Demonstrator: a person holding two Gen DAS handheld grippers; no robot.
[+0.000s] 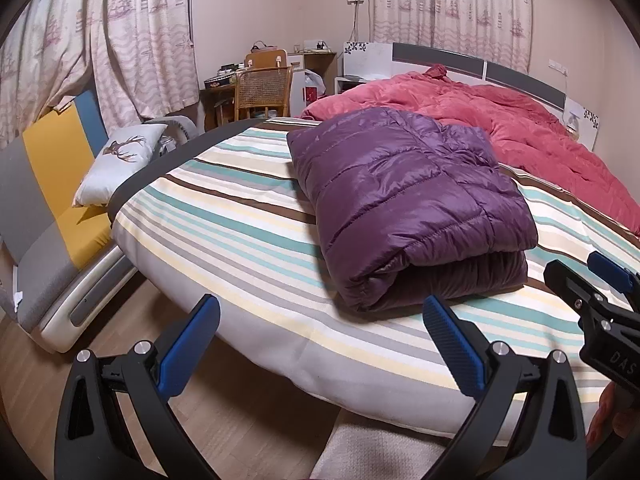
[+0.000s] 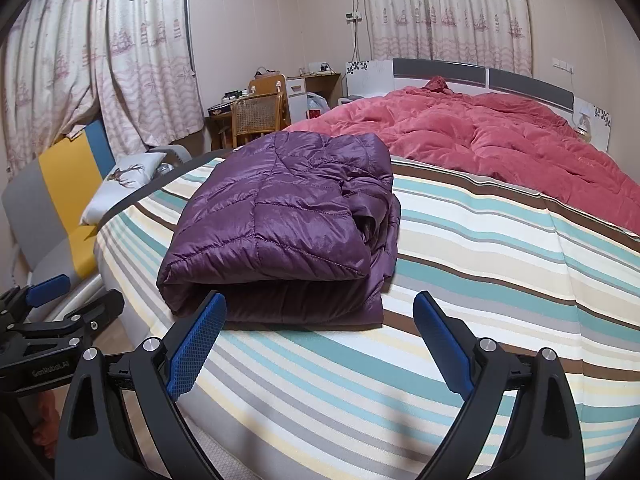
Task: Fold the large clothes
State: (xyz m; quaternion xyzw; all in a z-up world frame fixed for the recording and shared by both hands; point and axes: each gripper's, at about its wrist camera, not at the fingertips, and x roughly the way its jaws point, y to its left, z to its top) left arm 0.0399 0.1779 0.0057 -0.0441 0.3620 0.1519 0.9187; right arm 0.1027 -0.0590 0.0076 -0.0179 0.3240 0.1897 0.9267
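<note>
Here the folded purple jacket [image 1: 404,200] lies on the striped bed [image 1: 240,240] just beyond both grippers' jaws (wide open, empty).

Before you stands one bed [image 1: 248,240], dressed in a sheet striped in teal, cream, grey, brown and pale yellow, its near edge rounding down toward a wood-look floor [image 1: 224,412]. Lying directly on it you have a purple quilted puffer jacket [image 1: 408,200], folded into a thick rectangular bundle with the fold toward you, set near the foot end and fully on the stripes. Behind it a rumpled red comforter [image 1: 500,120] covers the head end up to the white-and-grey headboard [image 1: 440,60], just beside the jacket's far edge.
</note>
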